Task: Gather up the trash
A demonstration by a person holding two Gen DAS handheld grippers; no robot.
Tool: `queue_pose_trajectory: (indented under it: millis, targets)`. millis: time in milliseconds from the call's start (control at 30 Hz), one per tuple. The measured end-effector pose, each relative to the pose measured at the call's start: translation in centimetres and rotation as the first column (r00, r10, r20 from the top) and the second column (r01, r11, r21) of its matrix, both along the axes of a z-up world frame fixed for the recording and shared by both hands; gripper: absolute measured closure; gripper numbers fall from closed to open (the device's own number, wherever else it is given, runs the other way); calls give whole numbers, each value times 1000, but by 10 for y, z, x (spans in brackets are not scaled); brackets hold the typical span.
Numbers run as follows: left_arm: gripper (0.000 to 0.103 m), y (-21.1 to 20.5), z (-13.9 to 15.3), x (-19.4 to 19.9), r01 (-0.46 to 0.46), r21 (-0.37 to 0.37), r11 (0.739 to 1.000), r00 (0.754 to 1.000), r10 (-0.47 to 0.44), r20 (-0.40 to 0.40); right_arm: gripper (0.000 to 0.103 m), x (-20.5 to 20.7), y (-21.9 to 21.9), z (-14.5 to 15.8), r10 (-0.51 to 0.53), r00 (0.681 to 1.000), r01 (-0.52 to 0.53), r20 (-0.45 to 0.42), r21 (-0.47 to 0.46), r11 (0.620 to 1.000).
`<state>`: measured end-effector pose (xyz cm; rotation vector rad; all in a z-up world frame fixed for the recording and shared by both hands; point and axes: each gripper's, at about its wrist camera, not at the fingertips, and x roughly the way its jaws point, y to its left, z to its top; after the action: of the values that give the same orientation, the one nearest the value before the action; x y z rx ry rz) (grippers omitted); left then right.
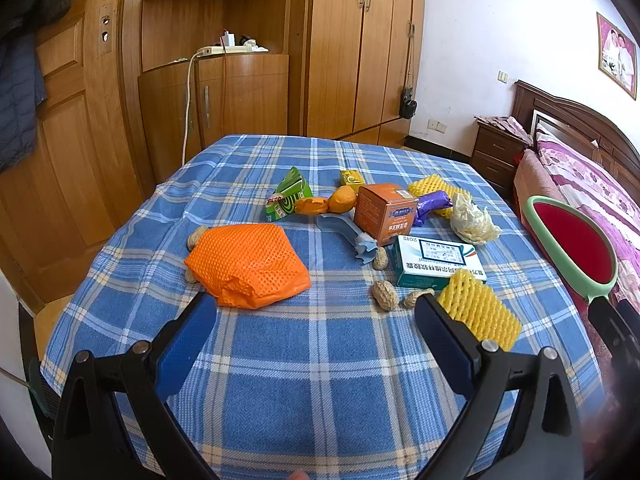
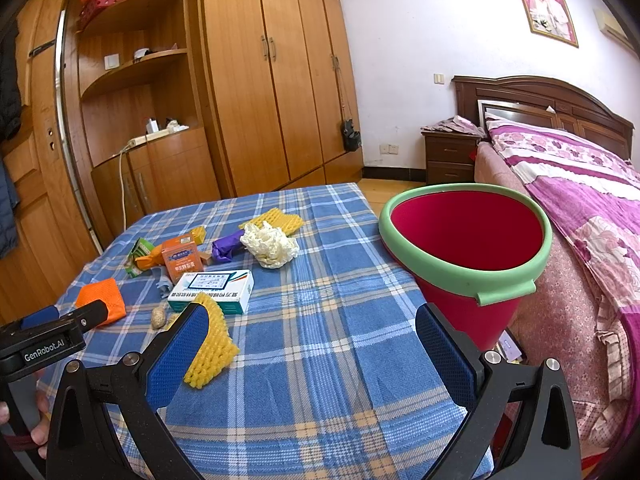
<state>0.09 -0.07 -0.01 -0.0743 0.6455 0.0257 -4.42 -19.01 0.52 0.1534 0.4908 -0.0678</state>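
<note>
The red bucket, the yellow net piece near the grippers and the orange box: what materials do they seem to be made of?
Red bucket: probably soft silicone or plastic; smooth matte wall, thick green rim.
Yellow net piece: looks like foam fruit netting; puffy open mesh, curled shape.
Orange box: seems thin cardboard; sharp folded edges, printed label, slight sheen.

A blue plaid-covered table carries boxes, foam nets, peanuts and crumpled wrappers.
</note>
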Motion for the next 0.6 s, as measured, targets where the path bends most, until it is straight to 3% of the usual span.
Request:
queue_pose_trajectory:
  millis: [600]
  targets:
    - [4, 0, 0, 0, 0, 0, 1000, 1000, 0, -1, 1, 0, -2, 0, -3, 1000, 3, 2, 2, 1000]
